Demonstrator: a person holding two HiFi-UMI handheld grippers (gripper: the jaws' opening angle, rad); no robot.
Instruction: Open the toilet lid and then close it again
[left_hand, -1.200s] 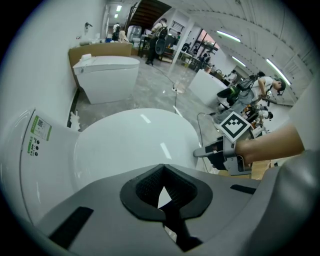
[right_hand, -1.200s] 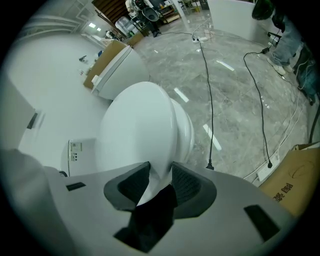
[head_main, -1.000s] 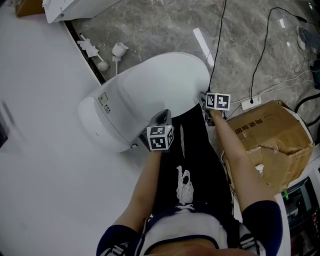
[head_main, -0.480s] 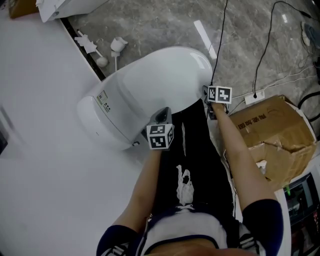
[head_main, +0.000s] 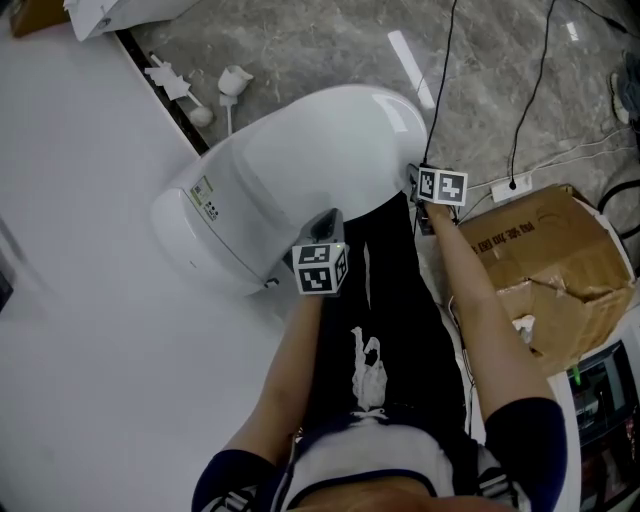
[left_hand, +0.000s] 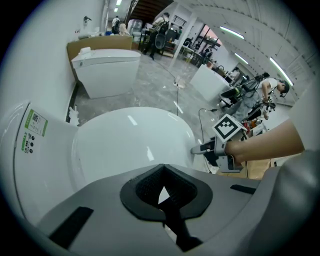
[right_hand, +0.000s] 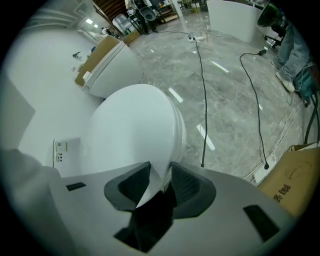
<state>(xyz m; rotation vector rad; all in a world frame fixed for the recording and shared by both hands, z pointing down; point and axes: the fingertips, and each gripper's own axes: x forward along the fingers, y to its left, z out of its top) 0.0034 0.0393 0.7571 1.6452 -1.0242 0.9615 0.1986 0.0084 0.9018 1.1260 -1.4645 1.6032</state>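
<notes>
The white toilet lid (head_main: 330, 140) lies down flat on the bowl. My right gripper (head_main: 413, 183) is at the lid's front right edge. In the right gripper view the lid's rim (right_hand: 159, 165) runs between the two dark pads and my right gripper (right_hand: 160, 176) is shut on it. My left gripper (head_main: 327, 222) hovers over the lid's near side, by the tank end. In the left gripper view the tips of my left gripper (left_hand: 162, 172) meet, with nothing between them, above the lid (left_hand: 135, 145). The right gripper (left_hand: 201, 149) shows there too, at the lid's edge.
A torn cardboard box (head_main: 545, 270) stands close to the right of my right arm. Black cables (head_main: 440, 90) and a white power strip (head_main: 511, 186) lie on the grey marble floor. Small white fittings (head_main: 235, 85) lie behind the toilet. The tank (head_main: 200, 230) backs onto a white wall.
</notes>
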